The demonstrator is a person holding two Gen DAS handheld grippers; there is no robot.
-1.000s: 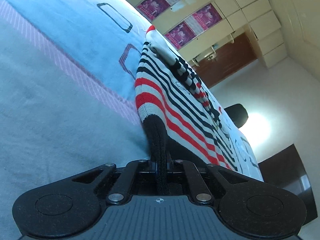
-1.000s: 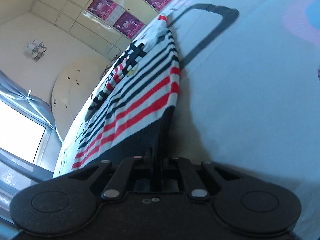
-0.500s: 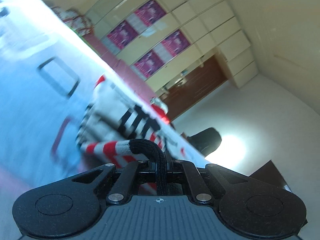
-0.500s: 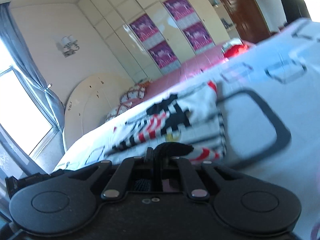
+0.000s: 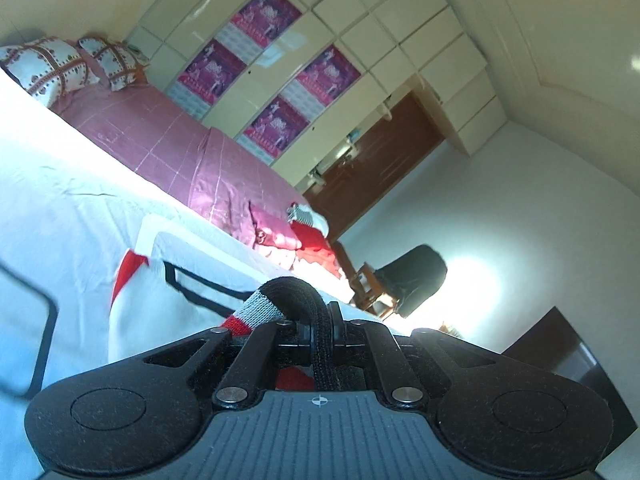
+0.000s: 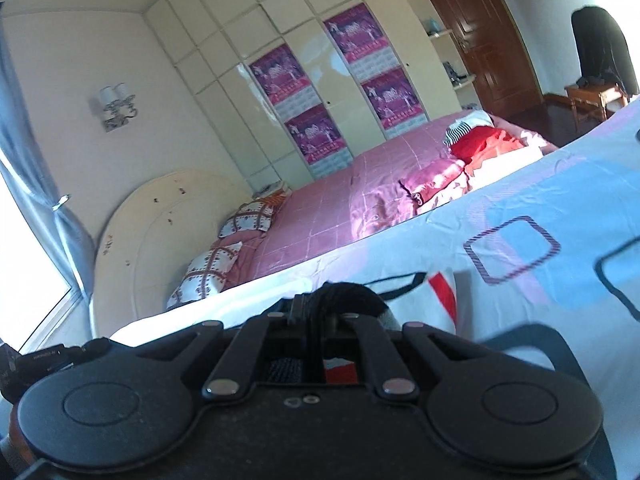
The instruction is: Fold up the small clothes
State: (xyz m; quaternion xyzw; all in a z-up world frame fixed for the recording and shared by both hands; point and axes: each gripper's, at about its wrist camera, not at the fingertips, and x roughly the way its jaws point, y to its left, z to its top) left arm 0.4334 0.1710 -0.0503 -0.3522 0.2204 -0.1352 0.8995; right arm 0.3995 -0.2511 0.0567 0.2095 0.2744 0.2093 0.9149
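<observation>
A small knitted sweater (image 5: 168,304), white with red and black stripes and a black hem, lies on the pale blue patterned bed sheet (image 5: 60,208). My left gripper (image 5: 320,320) is shut on the thick black hem, which bulges up between its jaws. In the right wrist view my right gripper (image 6: 332,312) is shut on the same black hem, and the sweater (image 6: 424,300) shows white and red just beyond it. Both grippers hold the hem raised above the sheet (image 6: 520,200). Most of the sweater is hidden below the gripper bodies.
Beyond the sheet lies a pink quilted bed (image 6: 340,200) with patterned pillows (image 6: 208,272) and a heap of red clothes (image 6: 484,144). A cream wardrobe with purple posters (image 5: 280,92), a brown door (image 6: 492,40) and a chair draped in black (image 5: 416,280) stand farther off.
Both grippers rose and swept forward over the sweater with the black hem still clamped. The striped front, spread out a second ago, has dropped out of sight beneath them.
</observation>
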